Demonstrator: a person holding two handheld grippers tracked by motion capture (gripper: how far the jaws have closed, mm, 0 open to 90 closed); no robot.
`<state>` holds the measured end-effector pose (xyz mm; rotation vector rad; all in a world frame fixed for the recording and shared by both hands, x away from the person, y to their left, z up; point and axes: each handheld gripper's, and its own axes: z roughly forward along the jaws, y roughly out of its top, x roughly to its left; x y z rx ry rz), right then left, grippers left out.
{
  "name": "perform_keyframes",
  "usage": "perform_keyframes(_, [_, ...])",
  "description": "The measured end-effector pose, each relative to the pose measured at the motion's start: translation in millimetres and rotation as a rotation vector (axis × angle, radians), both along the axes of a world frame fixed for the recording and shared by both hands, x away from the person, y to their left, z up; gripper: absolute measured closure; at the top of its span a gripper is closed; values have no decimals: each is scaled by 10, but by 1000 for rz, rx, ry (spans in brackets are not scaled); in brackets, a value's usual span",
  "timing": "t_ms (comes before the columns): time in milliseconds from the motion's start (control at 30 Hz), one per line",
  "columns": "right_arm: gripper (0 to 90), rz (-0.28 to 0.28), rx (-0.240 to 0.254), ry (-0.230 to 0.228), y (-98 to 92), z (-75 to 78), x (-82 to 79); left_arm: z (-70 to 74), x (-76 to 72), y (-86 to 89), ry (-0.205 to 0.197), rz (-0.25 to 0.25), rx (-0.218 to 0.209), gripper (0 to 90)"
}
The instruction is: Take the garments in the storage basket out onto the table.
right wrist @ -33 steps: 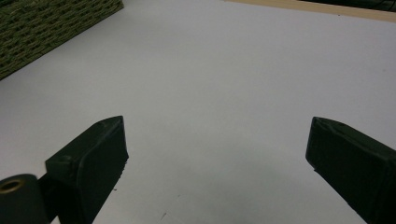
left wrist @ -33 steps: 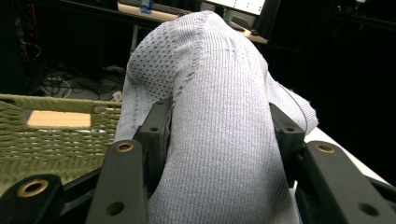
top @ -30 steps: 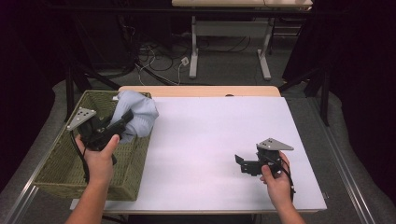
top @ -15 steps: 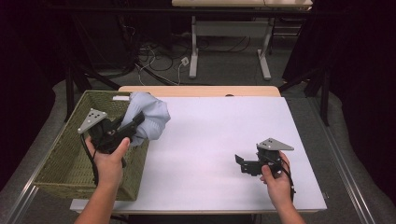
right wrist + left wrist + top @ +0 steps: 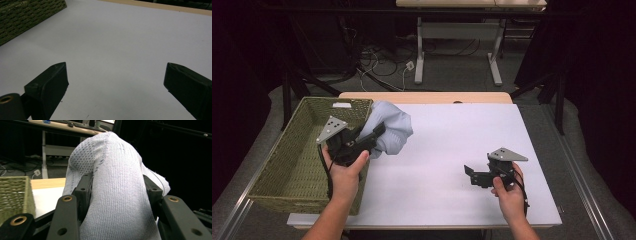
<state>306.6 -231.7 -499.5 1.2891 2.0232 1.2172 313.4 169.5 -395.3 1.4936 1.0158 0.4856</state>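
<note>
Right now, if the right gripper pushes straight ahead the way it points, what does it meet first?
Probably nothing soon: ahead of the open right gripper lies bare white table. Farther along that line stands the wicker basket, though depth is hard to judge.

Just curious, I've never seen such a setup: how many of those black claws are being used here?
2. The left claw is above the wicker basket's edge, clamping a pale knit cloth; the right claw rests open on the white table.
</note>
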Motion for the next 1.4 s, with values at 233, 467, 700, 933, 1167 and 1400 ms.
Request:
perform_keyframes(233, [51, 1, 4, -13, -11, 4, 3, -40, 10, -164, 3, -28, 2, 532])
perform_keyframes(467, [51, -1, 8, -14, -17, 5, 5, -102, 18, -300, 19, -52, -3, 533])
perform_keyframes(700, [54, 1, 5, -10, -18, -1, 5, -171, -4, -397, 32, -83, 13, 534])
perform_keyframes(933, [57, 1, 8, -10, -17, 2, 2, -258, -18, -491, 58, -111, 36, 534])
perform_keyframes(1167, [57, 4, 9, -9, -21, -1, 2, -338, -22, -556, 75, -137, 71, 534])
perform_keyframes(1400, [57, 6, 5, -11, -16, -2, 0, -451, -10, -619, 117, -158, 96, 534])
